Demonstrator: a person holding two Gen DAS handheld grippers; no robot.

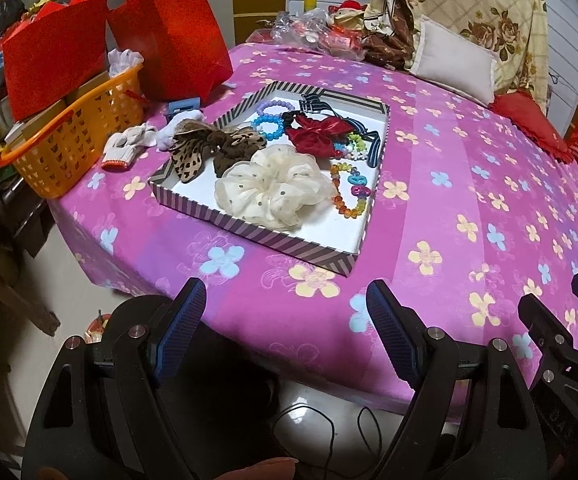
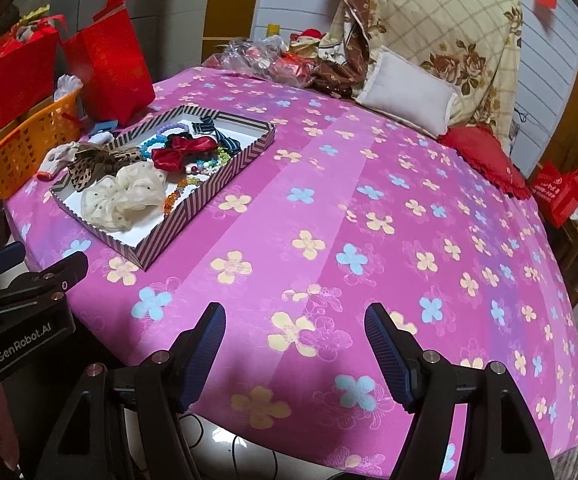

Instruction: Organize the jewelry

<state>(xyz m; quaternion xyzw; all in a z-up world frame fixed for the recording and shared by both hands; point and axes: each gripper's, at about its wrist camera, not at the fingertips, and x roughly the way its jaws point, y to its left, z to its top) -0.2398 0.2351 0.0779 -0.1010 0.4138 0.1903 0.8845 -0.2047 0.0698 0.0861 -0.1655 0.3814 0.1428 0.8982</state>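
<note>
Where the left wrist view looks along its own fingers, the left gripper [image 1: 285, 312] hangs over the near edge of the pink flowered bedspread [image 1: 449, 208] with its jaws apart and nothing between them. Ahead of the fingertips lies the striped tray [image 1: 249, 236], holding a cream scrunchie [image 1: 273, 192], a leopard-print bow [image 1: 209, 148], a red bow [image 1: 317, 136], a blue bead bracelet [image 1: 269, 126] and a multicoloured bead bracelet [image 1: 349, 192], all heaped together and overlapping. Beyond the tray, to the left of the fingers, stands an orange basket [image 1: 61, 160]. In the right wrist view the right gripper [image 2: 295, 344] is likewise spread and empty, above bare bedspread [image 2: 409, 220], with the tray [image 2: 193, 204] well ahead and to its left. The jewelry already sits inside the tray, yet jumbled; this would fit either pieces gathered and awaiting sorting or a gathering just finished. Any further handling would call for a reach forward to the tray and a narrow pinch on one piece without dragging its neighbours.
</note>
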